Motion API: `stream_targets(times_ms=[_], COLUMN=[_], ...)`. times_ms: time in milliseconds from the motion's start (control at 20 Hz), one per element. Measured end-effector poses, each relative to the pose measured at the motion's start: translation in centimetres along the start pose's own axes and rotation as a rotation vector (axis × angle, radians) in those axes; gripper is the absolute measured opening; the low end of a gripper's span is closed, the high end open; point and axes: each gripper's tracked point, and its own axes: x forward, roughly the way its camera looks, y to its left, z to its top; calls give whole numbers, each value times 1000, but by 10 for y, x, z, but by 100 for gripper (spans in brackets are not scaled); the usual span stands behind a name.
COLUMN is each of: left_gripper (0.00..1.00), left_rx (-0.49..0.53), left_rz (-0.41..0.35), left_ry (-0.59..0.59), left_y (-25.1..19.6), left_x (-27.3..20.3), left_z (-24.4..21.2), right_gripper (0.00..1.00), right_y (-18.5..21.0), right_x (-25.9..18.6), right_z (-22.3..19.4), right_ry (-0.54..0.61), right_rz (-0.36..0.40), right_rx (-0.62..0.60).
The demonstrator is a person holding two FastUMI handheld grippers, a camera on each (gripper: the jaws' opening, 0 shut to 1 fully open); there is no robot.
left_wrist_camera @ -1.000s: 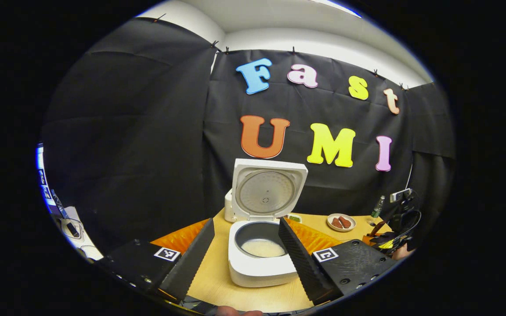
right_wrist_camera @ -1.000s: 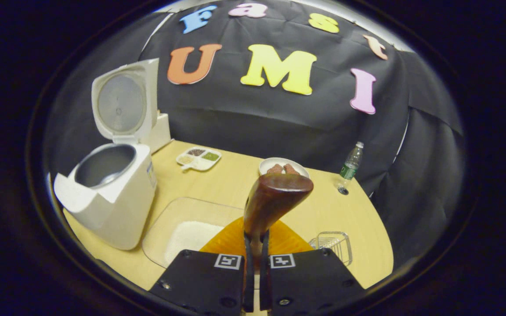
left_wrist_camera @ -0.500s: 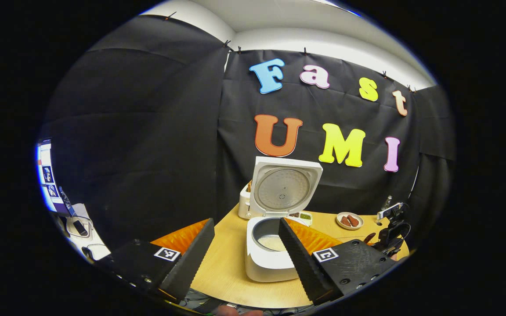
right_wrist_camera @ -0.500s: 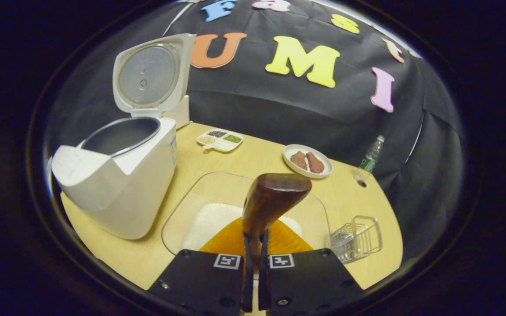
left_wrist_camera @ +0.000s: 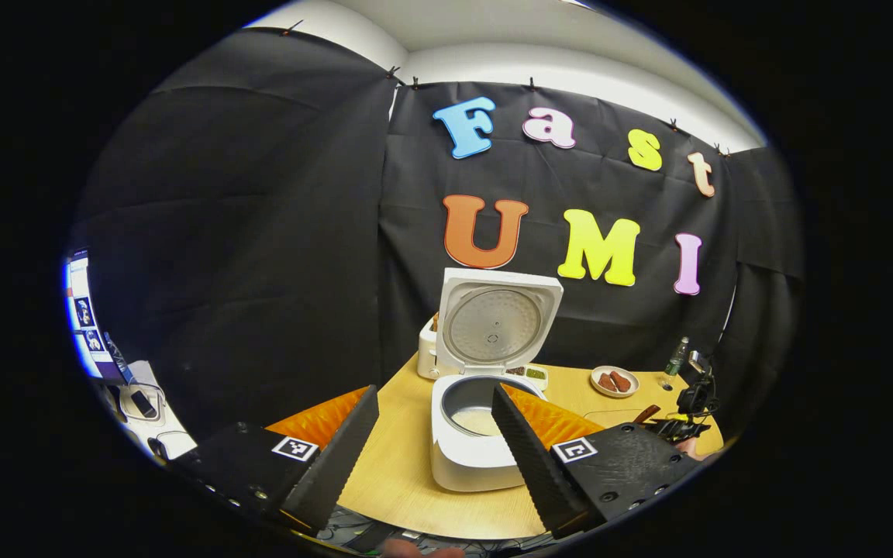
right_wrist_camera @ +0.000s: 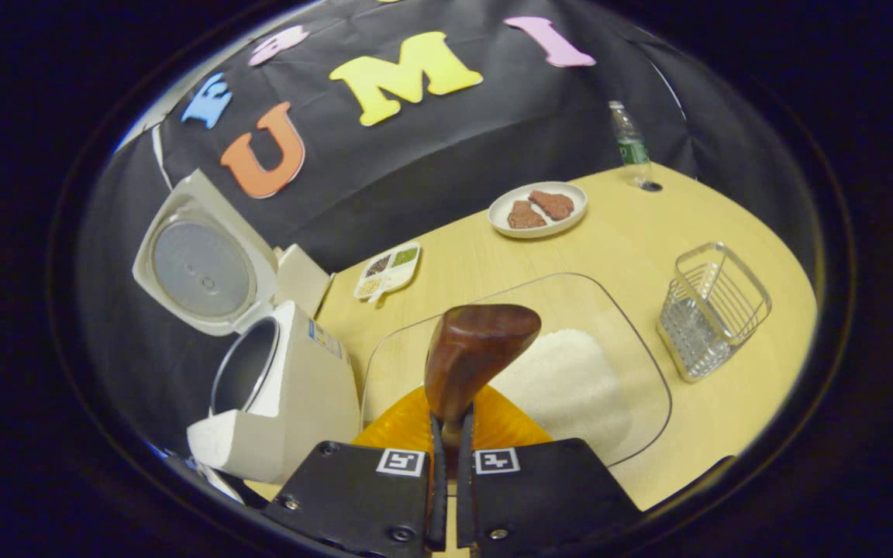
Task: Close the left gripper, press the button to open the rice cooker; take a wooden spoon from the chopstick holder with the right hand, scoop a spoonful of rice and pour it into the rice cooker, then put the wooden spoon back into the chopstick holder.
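In the left gripper view, the left gripper hung above the near edge of the desk with its fingers spread wide and nothing between them. Framed between those fingers stood the rice cooker, lid raised upright, a pale layer of rice lying in the bottom of its pot. Farther right, at the desk's far side, sat a small plate with two brown pieces on it, and beyond it a bottle.

In the right gripper view, the open rice cooker stood at the left, tilted in the frame. A divided dish lay behind it. At the centre, the right gripper pinched the handle of the wooden spoon, both fingers pressed on it, the bowl of the spoon raised over the glass tray that held a heap of white rice. To the right stood the wire chopstick holder, apart from the tray.
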Motion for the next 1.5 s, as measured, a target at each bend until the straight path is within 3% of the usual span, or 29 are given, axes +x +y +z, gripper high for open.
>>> stream_targets(times_ms=[500, 850, 1200, 1500], left_gripper=[94, 94, 94, 94], left_rx=[20, 35, 60, 54], left_rz=[-31, -91, -124, -117], left_ry=[-10, -31, -60, -92], left_y=[-34, -62, -60, -37], left_x=[-8, -2, 4, -12], left_z=[7, 14, 8, 10], right_gripper=[10, 10, 10, 10], right_y=[-38, -57, -15, 83], right_x=[-15, -60, -118, -114], right_z=[32, 75, 130, 153], right_ry=[-44, -142, -217, -210], right_rz=[124, 239, 298, 383], right_rx=[390, 605, 569, 448])
